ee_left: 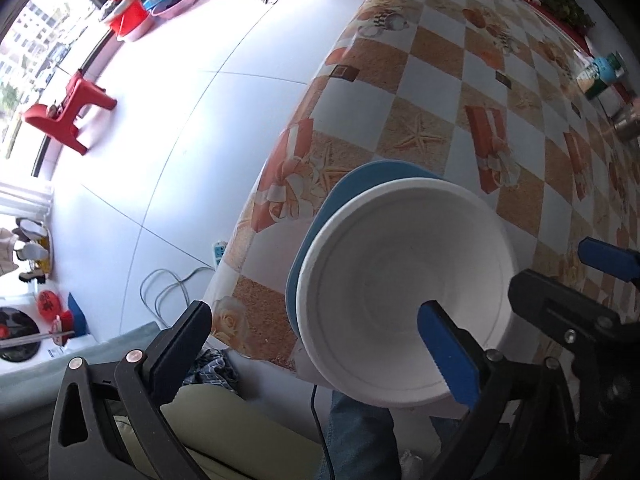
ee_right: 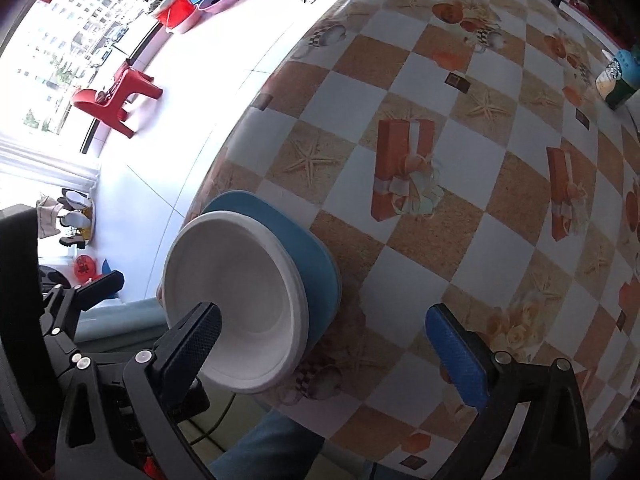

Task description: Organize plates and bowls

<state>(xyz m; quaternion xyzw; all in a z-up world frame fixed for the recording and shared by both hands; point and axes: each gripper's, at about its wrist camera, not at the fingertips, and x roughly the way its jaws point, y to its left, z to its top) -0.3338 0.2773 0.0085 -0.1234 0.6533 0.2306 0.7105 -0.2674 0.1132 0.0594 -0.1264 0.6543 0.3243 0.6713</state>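
Left gripper (ee_left: 320,344) hangs wide open over the near table edge, pointing almost straight down, nothing between its fingers. From its own camera, the blue-padded finger (ee_left: 448,356) shows in front of the white bowl (ee_left: 404,280), while the black one (ee_left: 180,344) sits out past the edge, over the floor. That bowl is nested on a blue plate (ee_left: 352,192), the pair sitting right at the corner of the checked tablecloth (ee_left: 440,80), the bowl's near rim seeming to overhang it. So the bowl lies up and to the right of this tool's centre line. Off to the right, the other gripper's blue tip (ee_left: 608,258) peeks in.

Over to the right wrist camera: right gripper (ee_right: 328,344) is just as wide apart and empty. Its black finger (ee_right: 192,340) crosses in front of the bowl's (ee_right: 236,292) rim; its blue finger (ee_right: 456,356) stands over bare cloth. Here the stack lies left of centre, the plate (ee_right: 304,240) curving round behind the bowl.

Bowl and plate sit between the two tools, close to both. Nothing else to stack shows up, apart from some cups (ee_right: 616,76) at the far side.
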